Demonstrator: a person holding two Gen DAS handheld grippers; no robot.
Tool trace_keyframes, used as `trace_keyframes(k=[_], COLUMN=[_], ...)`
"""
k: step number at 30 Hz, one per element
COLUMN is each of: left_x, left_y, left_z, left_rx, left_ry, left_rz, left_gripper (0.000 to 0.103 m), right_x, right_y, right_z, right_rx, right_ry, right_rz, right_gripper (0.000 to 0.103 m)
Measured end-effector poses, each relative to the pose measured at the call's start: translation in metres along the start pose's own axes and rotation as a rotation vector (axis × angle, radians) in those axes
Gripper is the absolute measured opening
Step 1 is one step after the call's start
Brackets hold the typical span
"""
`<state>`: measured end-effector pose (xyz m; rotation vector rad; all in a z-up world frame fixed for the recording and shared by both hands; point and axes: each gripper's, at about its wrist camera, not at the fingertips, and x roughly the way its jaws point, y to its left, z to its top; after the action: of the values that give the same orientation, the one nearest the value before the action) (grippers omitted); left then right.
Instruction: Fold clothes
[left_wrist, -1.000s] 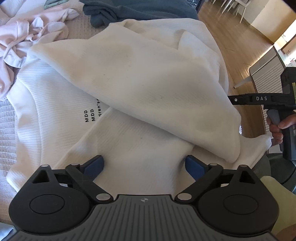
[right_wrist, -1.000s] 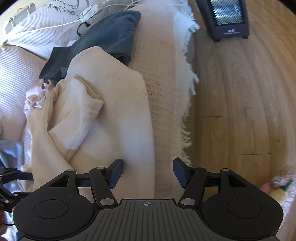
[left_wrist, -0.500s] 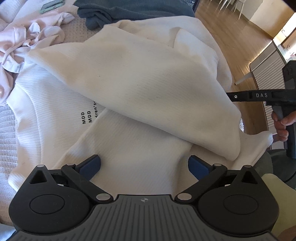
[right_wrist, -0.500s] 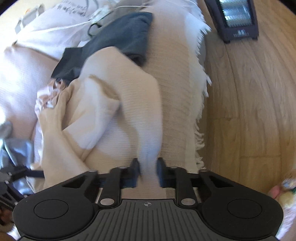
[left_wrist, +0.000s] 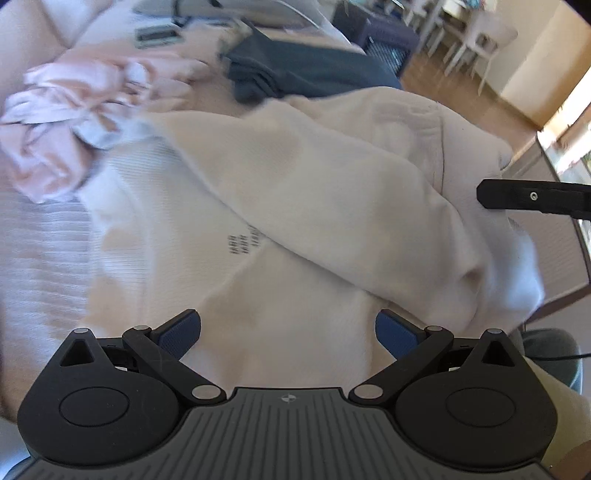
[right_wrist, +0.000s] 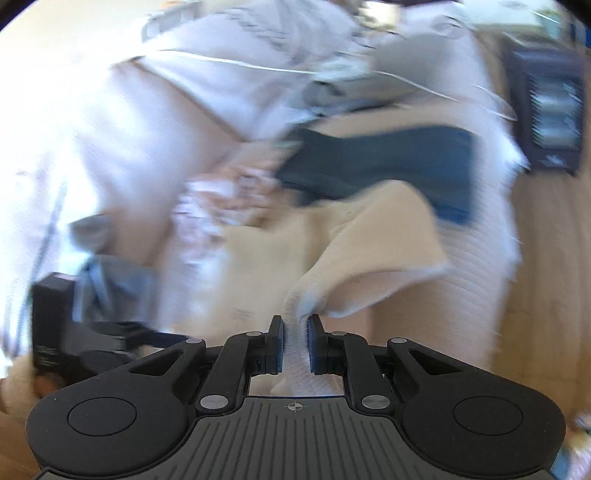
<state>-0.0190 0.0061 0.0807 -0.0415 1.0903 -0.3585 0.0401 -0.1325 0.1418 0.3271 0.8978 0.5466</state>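
Right claw pinching a fold of the cream sweater, left claw spread wide above it.

The right gripper (right_wrist: 295, 343) is clenched on a ridge of the cream sweater (left_wrist: 295, 206), cloth bunched between its pads and lifted off the bed. The left gripper (left_wrist: 288, 332) hangs with its blue pads (left_wrist: 177, 332) far apart over the sweater's near hem, gripping nothing. The sweater lies across the bed; beyond its far edge sits a dark blue garment (left_wrist: 295, 77), and a crumpled pink garment (left_wrist: 74, 110) lies off its far left corner.
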Motion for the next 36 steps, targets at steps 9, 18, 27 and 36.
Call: trace_keyframes(k=[9,18,27,36], left_x=[-0.048,-0.045,-0.045,-0.051], left_y=[0.073,0.108,0.099,0.104], left_z=[-0.038,-0.053,-0.045,-0.045], left_rx=[-0.195,-0.271,-0.214,-0.227], left_ry=[-0.073,-0.058,-0.088,-0.110], left_rz=[0.095,0.099,0.046,0.073], left_gripper=[0.102,0.102,0.102,0.102], right_x=[0.107,0.152,0.067,0.031], right_y=[0.099,0.121,0.085,0.060], right_z=[0.016,0.006,-0.003,-0.042], right_rx=[-0.204,-0.137,-0.135,-0.066], right_ry=[0.117,0.201,0.135,0.182], right_rz=[0.111,0.165,-0.018,-0.045], right_gripper=[0.014,0.019,0.023,0.042])
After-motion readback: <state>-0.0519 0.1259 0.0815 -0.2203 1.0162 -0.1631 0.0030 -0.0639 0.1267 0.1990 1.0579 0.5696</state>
